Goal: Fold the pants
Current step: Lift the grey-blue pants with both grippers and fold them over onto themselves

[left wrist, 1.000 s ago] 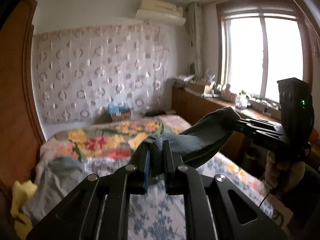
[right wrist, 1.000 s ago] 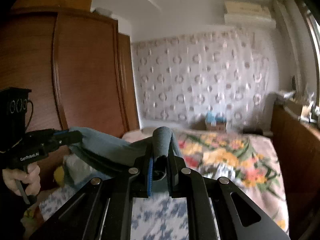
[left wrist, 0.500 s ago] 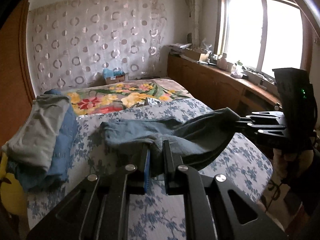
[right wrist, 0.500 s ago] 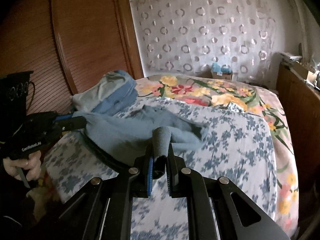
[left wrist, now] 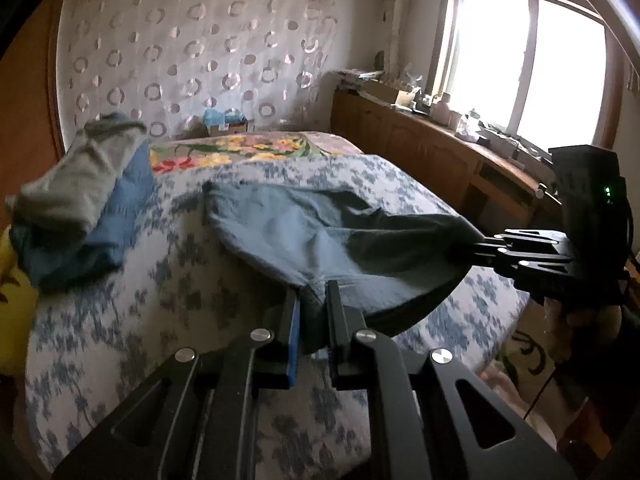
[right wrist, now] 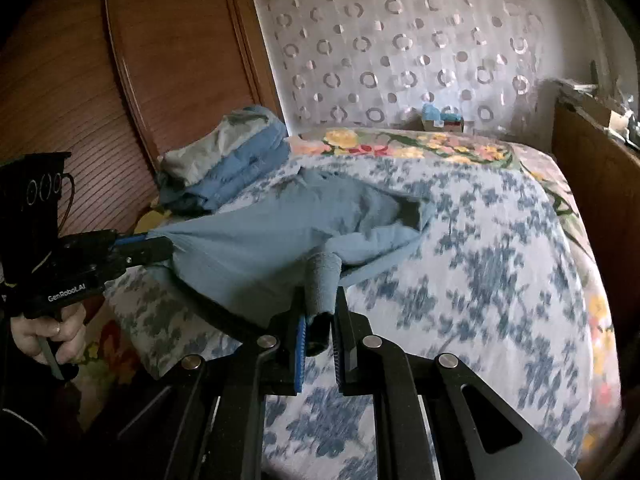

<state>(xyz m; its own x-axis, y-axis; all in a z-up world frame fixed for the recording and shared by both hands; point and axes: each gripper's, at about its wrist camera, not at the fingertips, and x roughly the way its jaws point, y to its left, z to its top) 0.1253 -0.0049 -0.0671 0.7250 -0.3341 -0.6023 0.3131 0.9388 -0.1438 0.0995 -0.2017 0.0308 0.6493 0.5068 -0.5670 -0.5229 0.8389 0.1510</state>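
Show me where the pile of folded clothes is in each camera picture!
Left wrist view: the pile of folded clothes sits at the left edge, on the blue flowered bedspread.
Right wrist view: the pile of folded clothes is upper left of centre, beside the wooden wardrobe.
Shared landmark: the curtain with rings behind the bed.

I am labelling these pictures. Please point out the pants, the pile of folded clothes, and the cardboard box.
pants [left wrist: 288, 236]: left wrist view, on the lit middle cloth.
pile of folded clothes [right wrist: 240, 160]: right wrist view, on its blue layer.
cardboard box [right wrist: 438, 123]: right wrist view, on its front.
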